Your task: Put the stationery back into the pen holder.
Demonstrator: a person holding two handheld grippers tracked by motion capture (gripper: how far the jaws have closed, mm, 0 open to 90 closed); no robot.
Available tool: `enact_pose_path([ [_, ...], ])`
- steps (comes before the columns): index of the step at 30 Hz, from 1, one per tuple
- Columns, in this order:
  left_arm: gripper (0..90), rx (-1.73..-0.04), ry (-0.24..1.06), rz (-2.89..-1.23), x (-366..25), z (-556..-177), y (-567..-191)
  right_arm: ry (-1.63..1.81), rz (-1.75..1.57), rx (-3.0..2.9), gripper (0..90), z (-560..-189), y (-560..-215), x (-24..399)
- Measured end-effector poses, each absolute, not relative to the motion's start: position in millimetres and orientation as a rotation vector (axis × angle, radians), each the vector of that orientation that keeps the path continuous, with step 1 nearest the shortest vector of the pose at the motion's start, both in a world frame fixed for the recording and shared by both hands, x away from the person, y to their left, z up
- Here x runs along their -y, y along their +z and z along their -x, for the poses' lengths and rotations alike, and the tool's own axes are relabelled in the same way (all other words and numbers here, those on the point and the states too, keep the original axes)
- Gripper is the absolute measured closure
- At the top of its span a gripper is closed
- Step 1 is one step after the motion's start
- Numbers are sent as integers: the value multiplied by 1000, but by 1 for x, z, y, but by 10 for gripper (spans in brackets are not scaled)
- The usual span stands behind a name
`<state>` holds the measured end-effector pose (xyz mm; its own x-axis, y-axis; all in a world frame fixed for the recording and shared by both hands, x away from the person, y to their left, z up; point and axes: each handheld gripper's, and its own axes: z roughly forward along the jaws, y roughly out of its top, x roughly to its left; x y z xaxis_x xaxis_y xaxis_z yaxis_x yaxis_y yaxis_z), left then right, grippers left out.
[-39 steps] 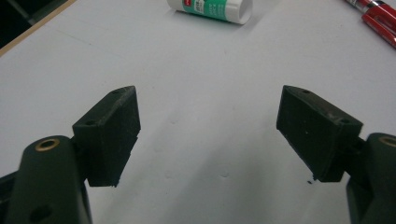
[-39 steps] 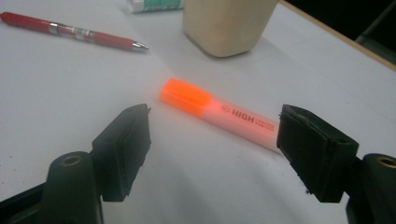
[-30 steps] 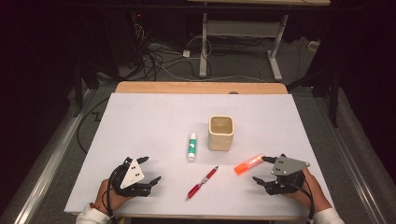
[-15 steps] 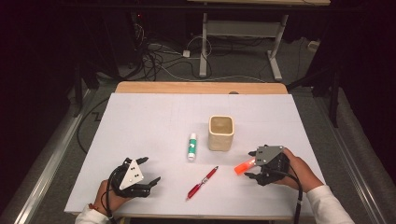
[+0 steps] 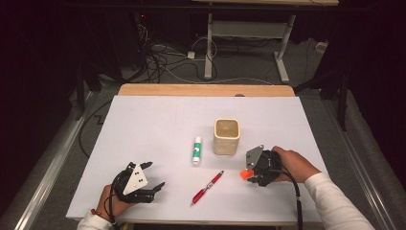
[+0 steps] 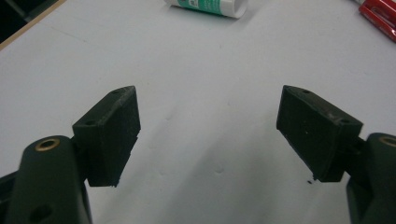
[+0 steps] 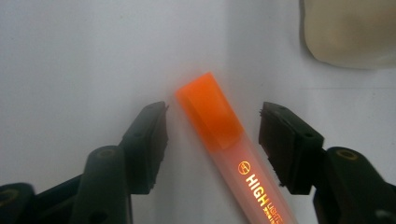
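An orange highlighter [image 7: 219, 126] lies on the white table, its cap end [image 5: 247, 174] poking out to the left from under my right gripper [image 5: 254, 171]. In the right gripper view the highlighter runs between the two jaws of that gripper [image 7: 214, 117]. The jaws have just been closing, and a gap still shows on each side of the highlighter, so the gripper is open. My left gripper [image 5: 154, 176] rests near the front left edge, wide open [image 6: 208, 126] over bare table with nothing between its jaws.
A cream square cup [image 5: 226, 136] stands just beyond the right gripper, also at the top right [image 7: 350, 32]. A white-and-green glue stick [image 5: 196, 150] and a red pen [image 5: 207, 187] lie mid-table. The white sheet [image 5: 158, 120] has a wooden edge behind it.
My right gripper has moved left over the highlighter, covering most of it, and its jaws have narrowed. The left gripper has stayed where it was.
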<state>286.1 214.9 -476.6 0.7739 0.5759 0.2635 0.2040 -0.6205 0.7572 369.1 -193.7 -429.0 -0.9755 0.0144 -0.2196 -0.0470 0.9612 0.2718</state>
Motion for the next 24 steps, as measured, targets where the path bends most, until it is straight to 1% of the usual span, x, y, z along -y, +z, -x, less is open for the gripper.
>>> enact_pose_path([
  [1, 207, -577, 641, -2216, -215, -286, -477, 393, 41, -2907, 470, -371, -429, 192],
  [4, 207, -582, 639, -2214, -216, -286, -477, 291, 92, -2941, 473, -376, -433, 188],
  [5, 207, -581, 638, -2213, -216, -286, -477, 259, 117, -2954, 495, -380, -435, 185],
  [8, 207, -578, 632, -2216, -216, -286, -477, 252, 170, -2966, 521, -384, -436, 182],
  [9, 207, -578, 629, -2217, -216, -286, -478, 234, 171, -2975, 516, -385, -437, 180],
  [13, 207, -566, 637, -2225, -215, -287, -479, 202, 254, -3025, 560, -392, -436, 174],
  [15, 207, -565, 635, -2226, -215, -287, -479, 180, 293, -3041, 588, -392, -436, 171],
  [16, 207, -565, 633, -2228, -214, -287, -479, 154, 356, -3051, 646, -393, -436, 167],
  [17, 207, -571, 621, -2230, -214, -287, -480, 154, 356, -3051, 646, -393, -436, 167],
  [18, 207, -570, 621, -2231, -214, -287, -480, 134, 380, -3057, 669, -392, -436, 165],
  [24, 207, -562, 630, -2233, -213, -287, -480, 179, 379, -3045, 674, -391, -435, 167],
])
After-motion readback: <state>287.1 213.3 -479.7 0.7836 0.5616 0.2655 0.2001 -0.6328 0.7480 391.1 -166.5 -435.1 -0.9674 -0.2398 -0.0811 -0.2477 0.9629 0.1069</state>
